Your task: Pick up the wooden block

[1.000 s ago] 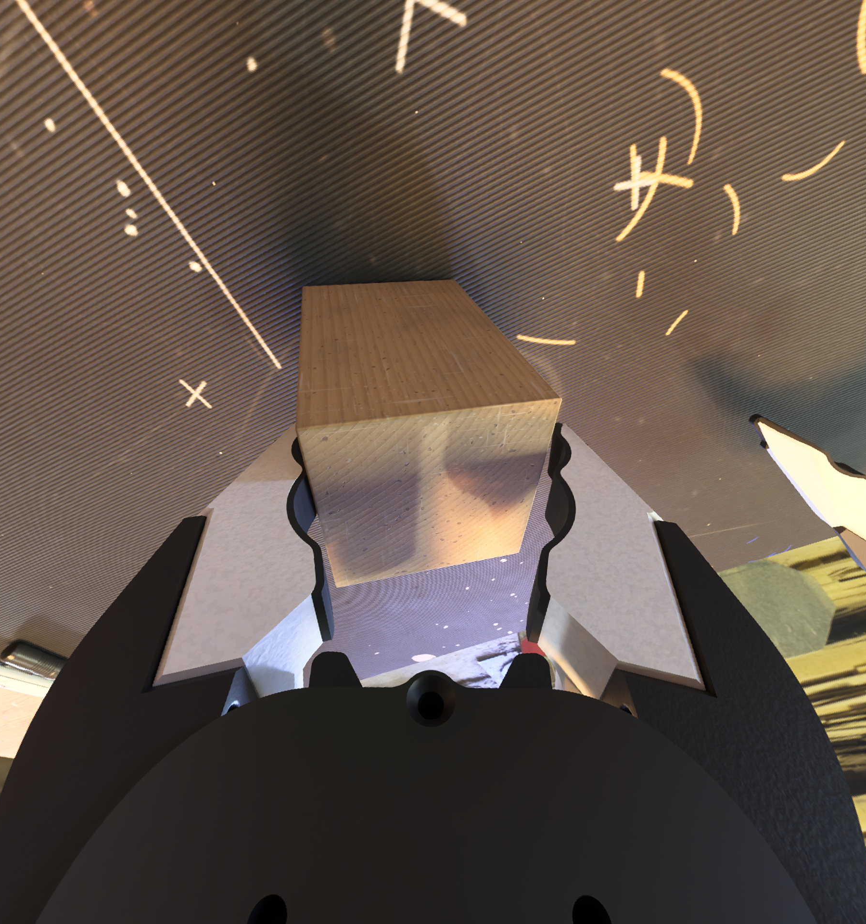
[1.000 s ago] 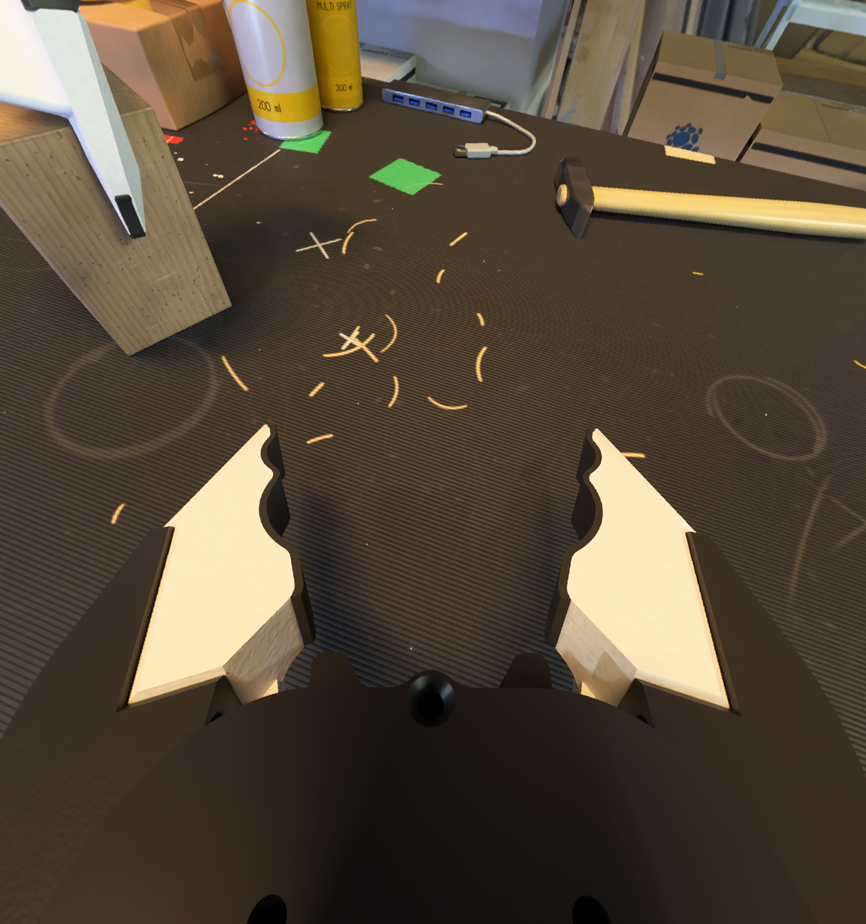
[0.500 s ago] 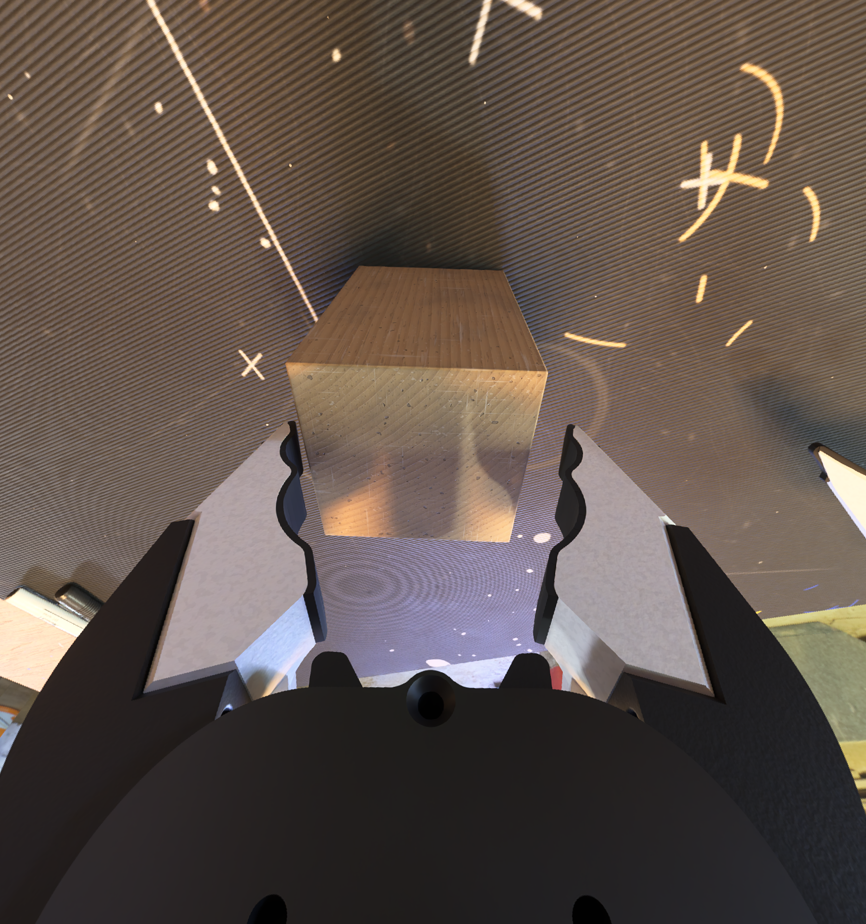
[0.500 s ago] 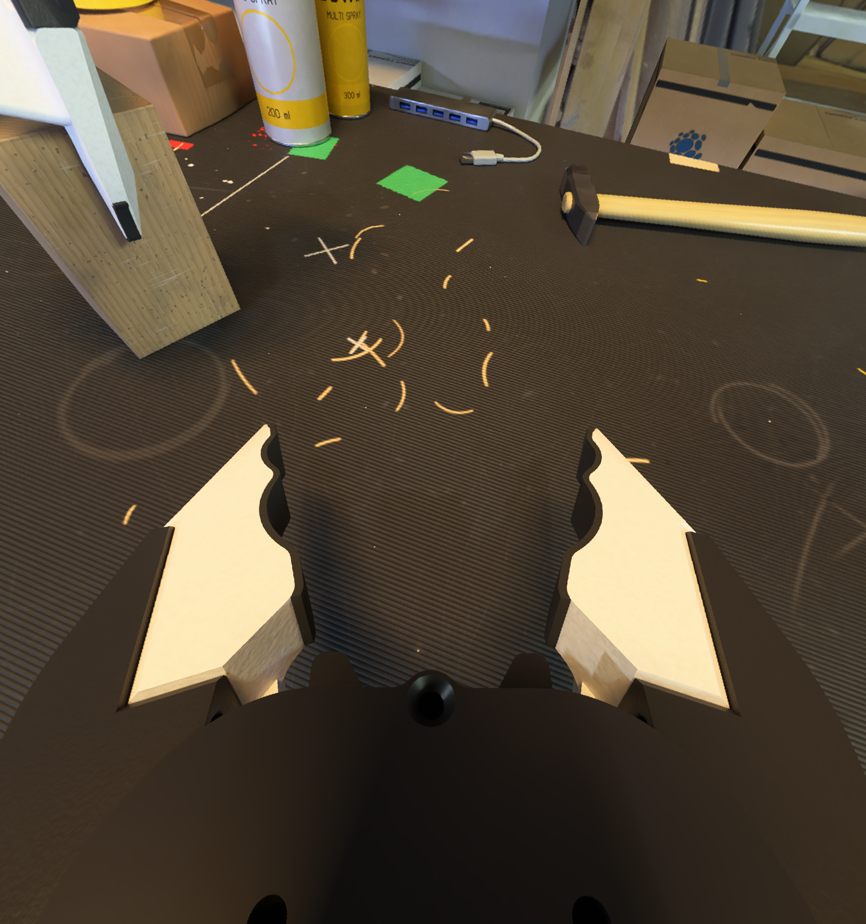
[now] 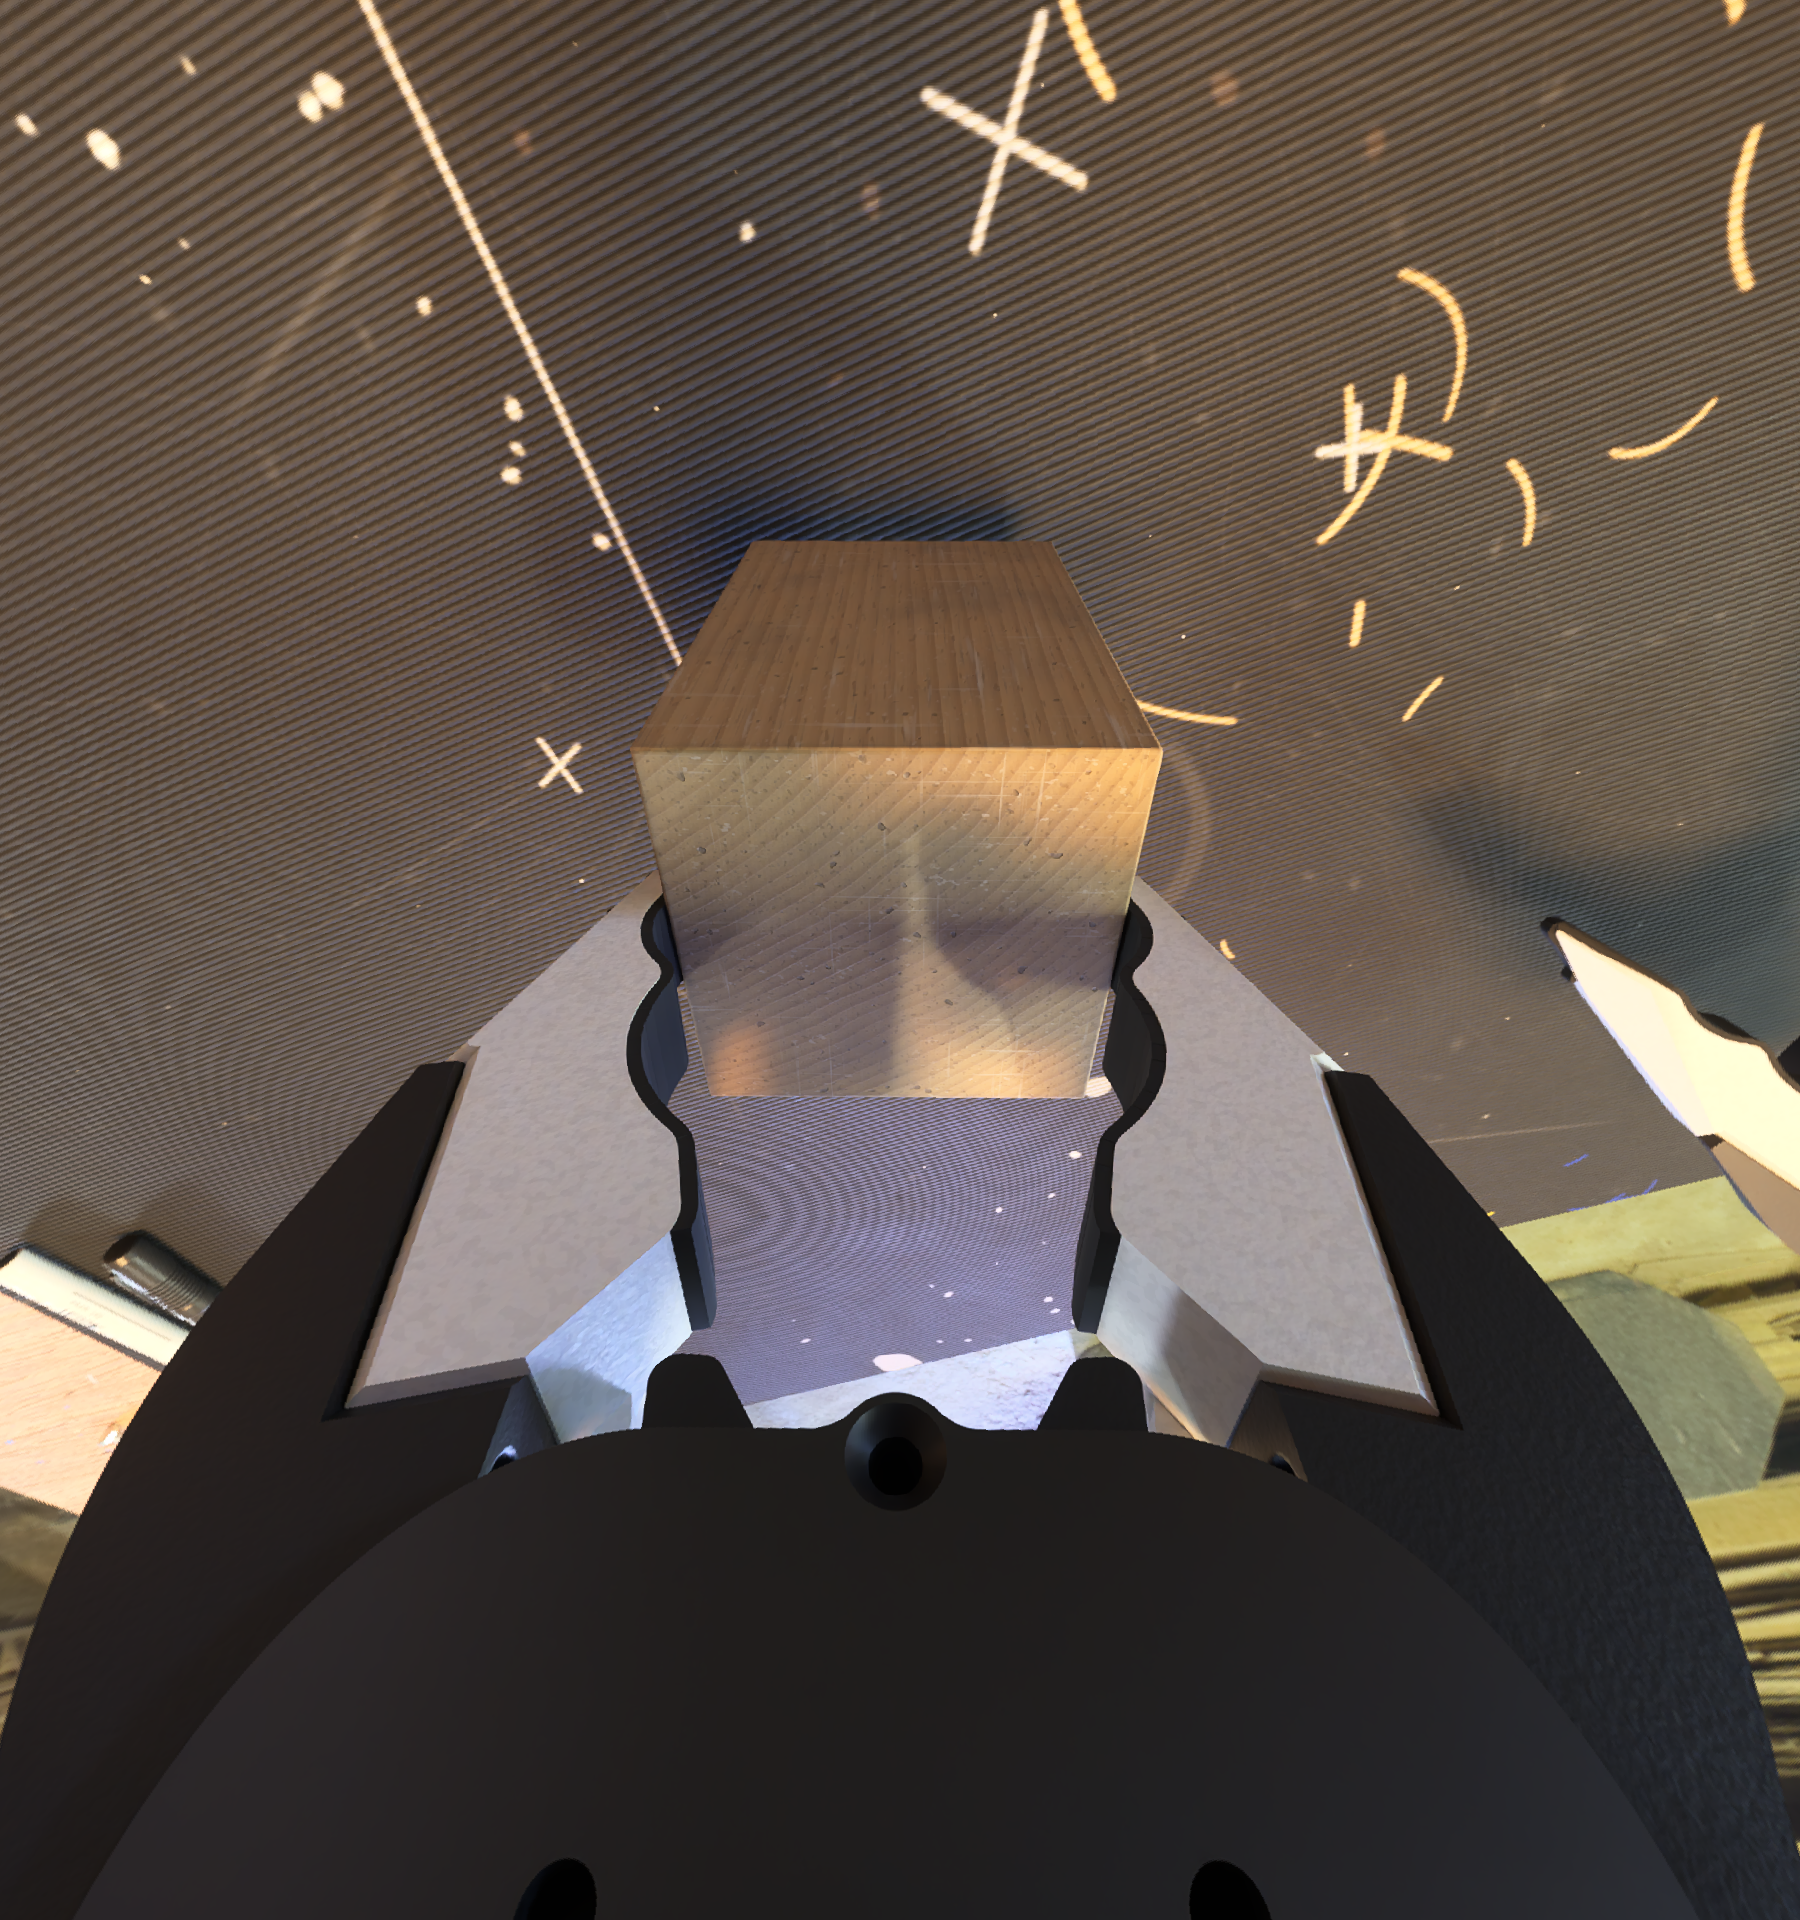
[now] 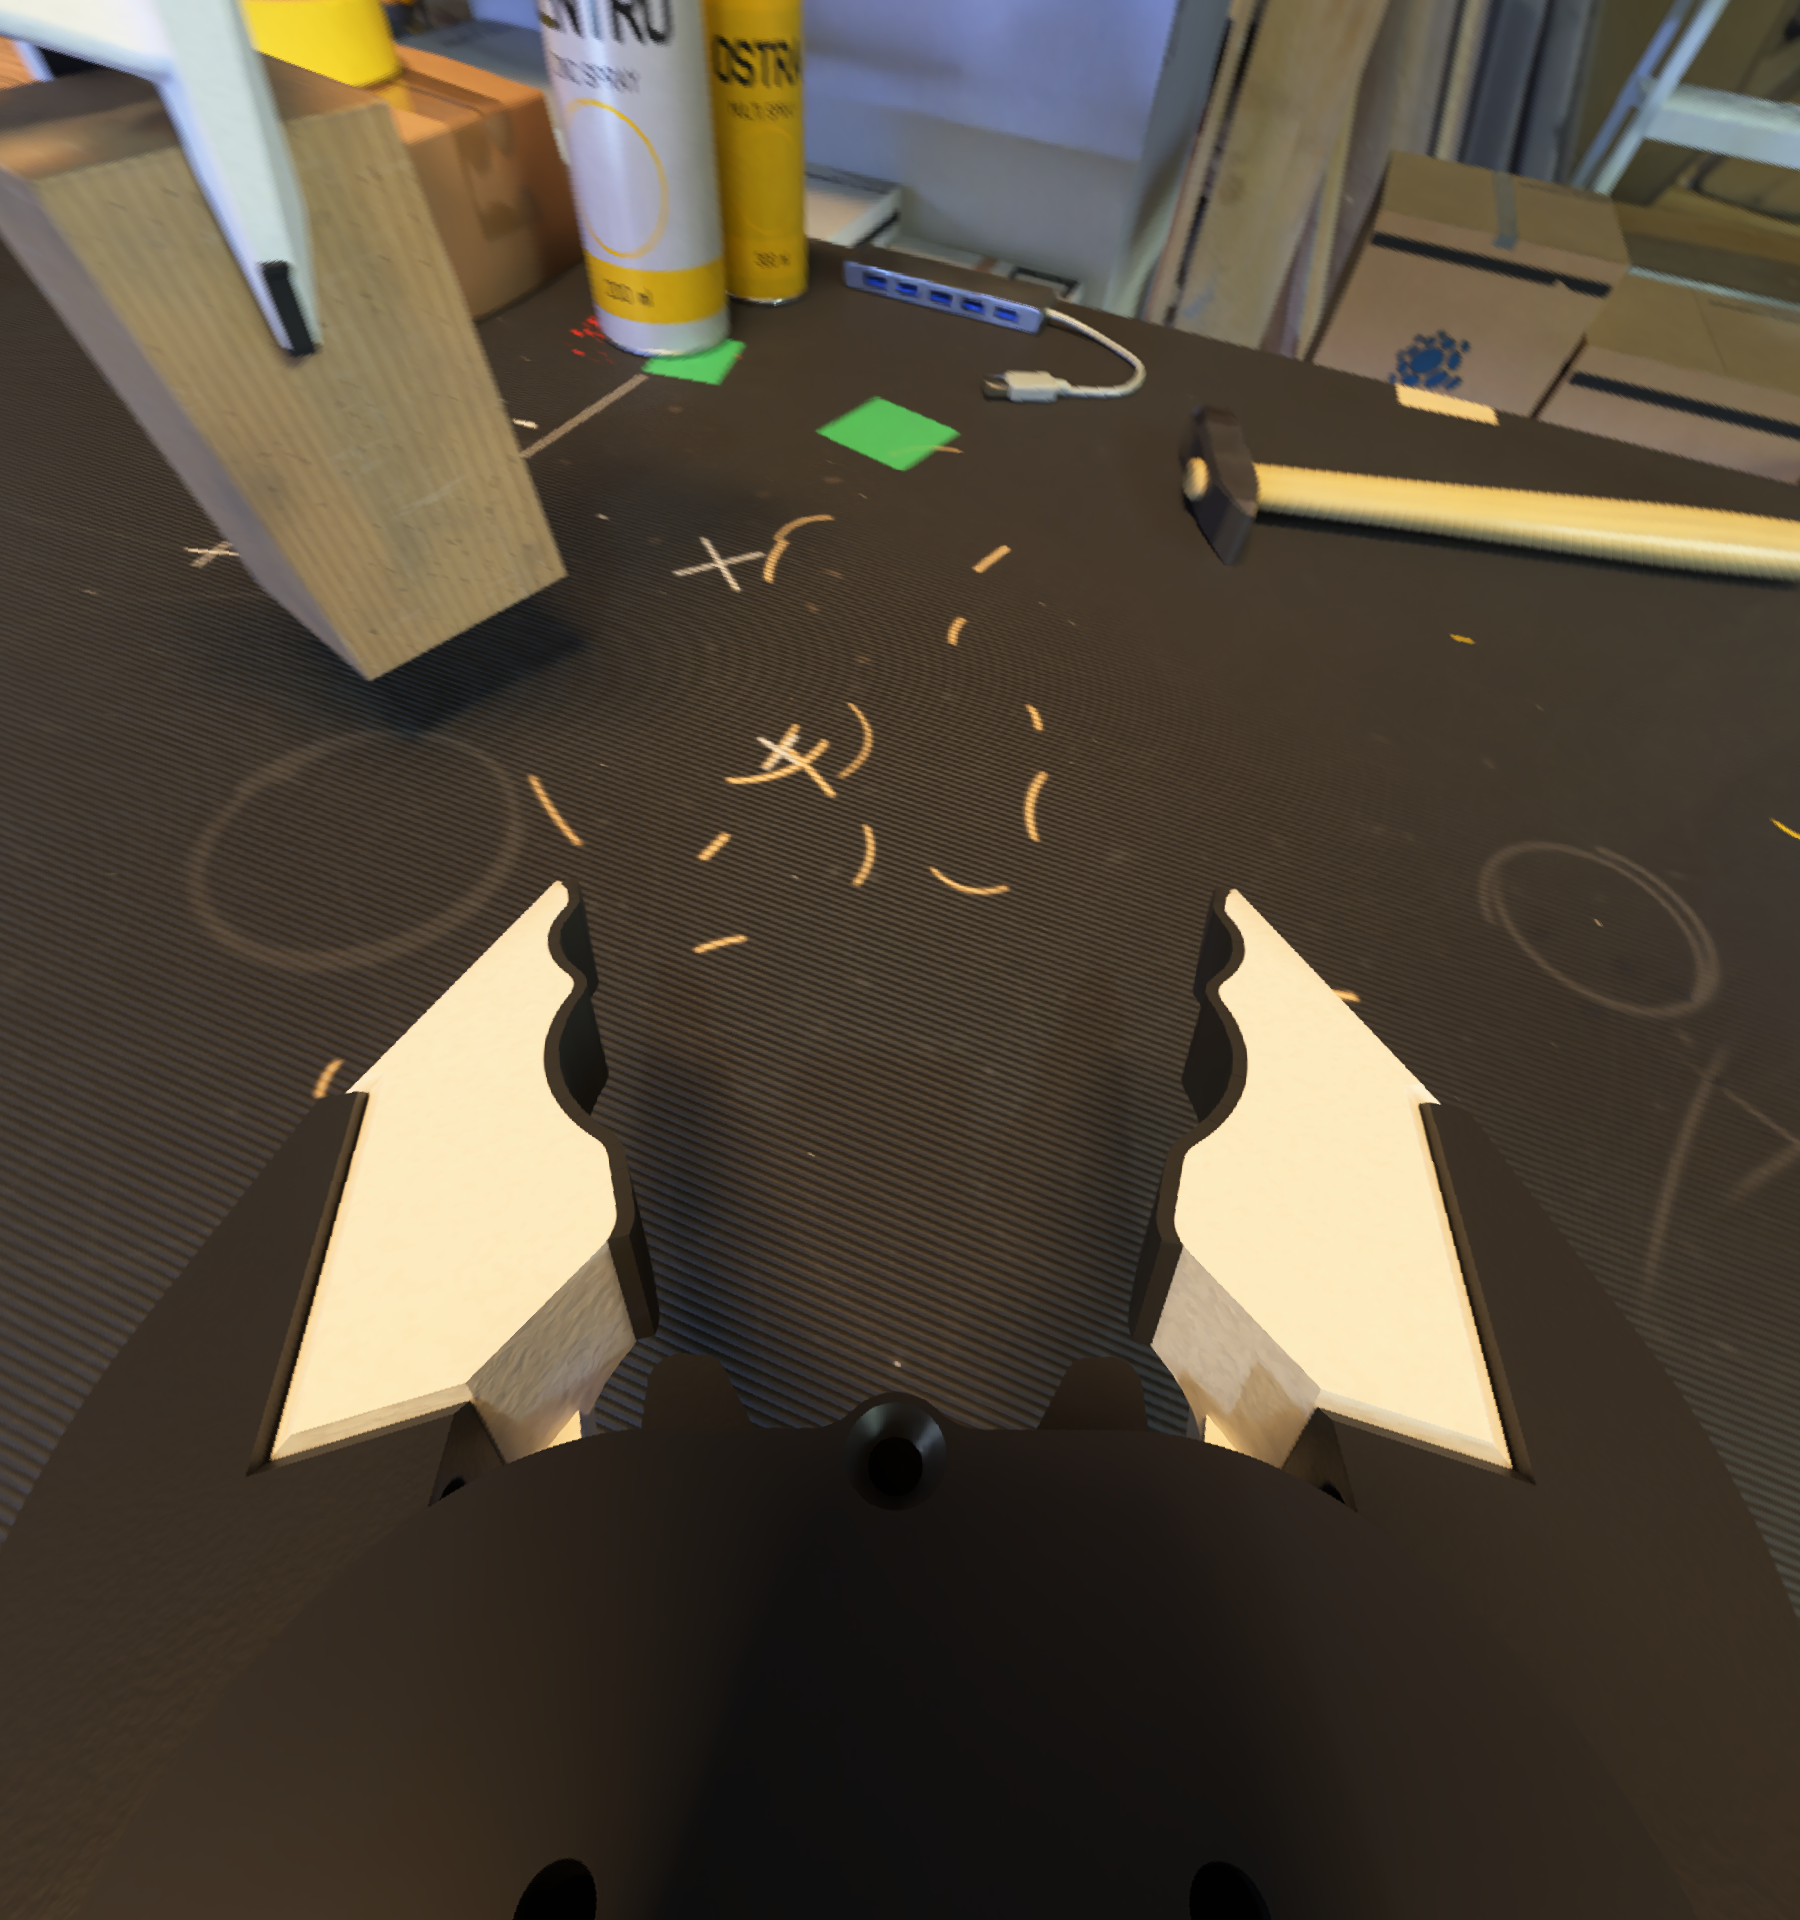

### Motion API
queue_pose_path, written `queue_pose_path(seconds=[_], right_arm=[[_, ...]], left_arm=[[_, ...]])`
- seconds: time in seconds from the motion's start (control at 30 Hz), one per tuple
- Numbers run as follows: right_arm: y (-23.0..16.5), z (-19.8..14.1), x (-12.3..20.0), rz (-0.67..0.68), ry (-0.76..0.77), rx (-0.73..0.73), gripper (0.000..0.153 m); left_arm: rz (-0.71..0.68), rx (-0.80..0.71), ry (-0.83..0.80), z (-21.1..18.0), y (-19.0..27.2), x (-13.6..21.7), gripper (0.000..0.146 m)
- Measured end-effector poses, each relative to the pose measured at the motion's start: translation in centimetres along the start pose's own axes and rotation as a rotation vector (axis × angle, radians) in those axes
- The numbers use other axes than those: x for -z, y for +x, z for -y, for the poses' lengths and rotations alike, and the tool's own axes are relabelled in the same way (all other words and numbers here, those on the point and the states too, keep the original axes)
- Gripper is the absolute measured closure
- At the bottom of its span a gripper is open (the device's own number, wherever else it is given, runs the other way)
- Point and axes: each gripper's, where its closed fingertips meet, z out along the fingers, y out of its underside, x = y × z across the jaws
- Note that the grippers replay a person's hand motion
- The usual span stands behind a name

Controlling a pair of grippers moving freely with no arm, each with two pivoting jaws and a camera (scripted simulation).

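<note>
Wooden block point(image 5: 896, 831) gripped at its near end by left claw point(image 5: 896, 935), lifted off tabletop point(image 5: 252, 623).

Left claw's pads press both side faces of the block; right wrist view shows the block point(image 6: 283, 416) tilted, its low corner above its shadow. Right claw point(image 6: 896, 997) spread wide, holding nothing, to the right of the block. Judged: stiff, solid, moderately heavy; smooth flat faces could slip, and a grip near one end lets the long far part sag or pivot, so a hold closer to mid-length would be steadier. Hammer point(image 6: 1498, 509) and spray cans point(image 6: 657, 187) lie far off.
</note>
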Motion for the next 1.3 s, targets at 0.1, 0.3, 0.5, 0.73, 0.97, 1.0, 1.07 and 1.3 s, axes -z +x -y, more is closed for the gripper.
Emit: queue_pose_path(seconds=[0.1, 0.3, 0.5, 0.73, 0.97, 1.0, 1.07, 1.3], right_arm=[[-2.2, 1.0, 0.0, 0.082, 0.041, 0.031, 0.046], [-10.2, 4.2, 0.5, 0.372, 0.237, 0.061, 0.133], [-15.2, 5.1, -0.9, 0.307, 0.341, 0.219, 0.153], [-15.7, 3.8, -2.8, 0.240, 0.309, 0.329, 0.153], [-16.9, 2.7, -3.1, 0.165, 0.245, 0.580, 0.153], [-17.0, 2.7, -3.1, 0.157, 0.244, 0.592, 0.153], [-17.0, 2.6, -3.1, 0.129, 0.247, 0.622, 0.153], [-16.8, 2.5, -3.3, 0.150, 0.254, 0.570, 0.152]], left_arm=[[0.024, -0.002, -0.007, -0.1, -0.3, 0.2, 0.064], [0.004, 0.010, -0.041, -0.7, -0.4, -1.1, 0.064], [-0.020, 0.009, -0.041, -0.9, 0.1, -1.8, 0.064], [-0.030, -0.013, -0.038, -1.4, 0.8, -1.7, 0.064], [0.055, -0.024, -0.054, -1.6, -0.1, -1.2, 0.064], [0.067, -0.031, -0.056, -1.6, -0.1, -1.1, 0.064], [0.083, -0.032, -0.059, -1.6, -0.1, -0.8, 0.064], [0.096, -0.031, -0.056, -1.4, 0.0, -0.7, 0.064]])
